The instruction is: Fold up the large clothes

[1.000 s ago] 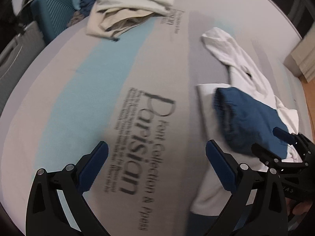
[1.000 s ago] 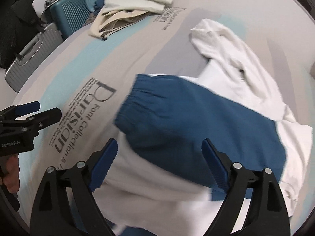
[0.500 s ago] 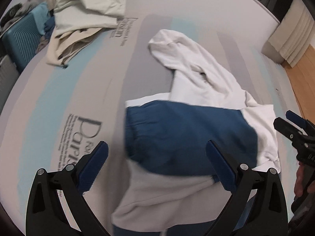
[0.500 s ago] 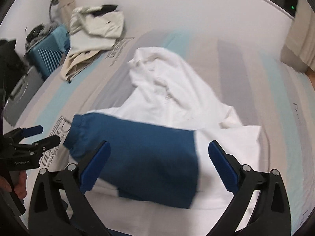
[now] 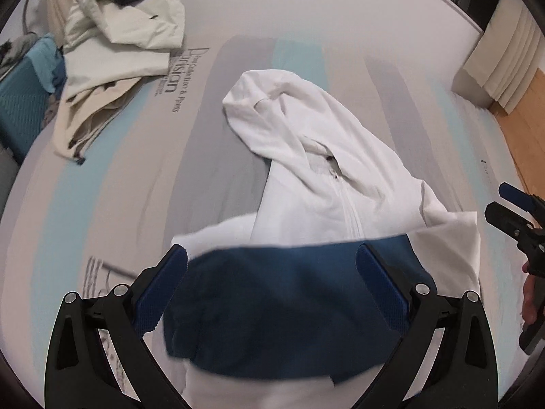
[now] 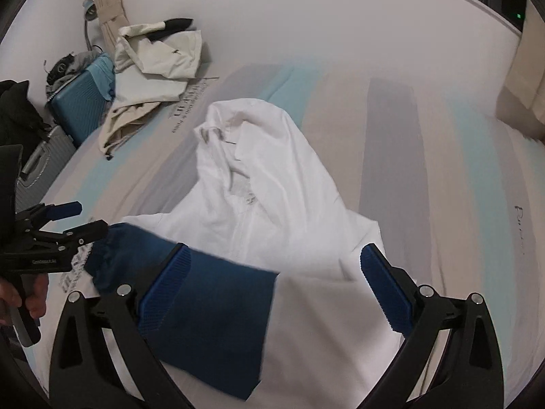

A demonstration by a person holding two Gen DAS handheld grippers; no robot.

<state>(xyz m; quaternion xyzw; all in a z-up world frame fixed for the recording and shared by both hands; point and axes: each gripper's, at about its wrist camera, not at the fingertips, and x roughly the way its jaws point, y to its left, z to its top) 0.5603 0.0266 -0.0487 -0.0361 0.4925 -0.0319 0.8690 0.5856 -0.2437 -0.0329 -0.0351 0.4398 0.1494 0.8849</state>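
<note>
On a striped bedcover (image 5: 112, 184), beyond a heap of cream garments (image 5: 112, 68) at far left, the left gripper (image 5: 272, 293) hangs with jaws spread wide and empty over the blue sleeve (image 5: 282, 306) laid across a white hooded jacket (image 5: 327, 177). The right gripper (image 6: 276, 293), jaws equally wide, holds nothing. One sleeve appears folded in; the next move likely calls for the other side.

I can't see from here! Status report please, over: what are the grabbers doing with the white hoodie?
Left gripper and right gripper: jaws open, empty. White hoodie flat on bed, blue sleeve folded across it, hood unfolded. Cream clothes pile far off, nothing in the way.
</note>
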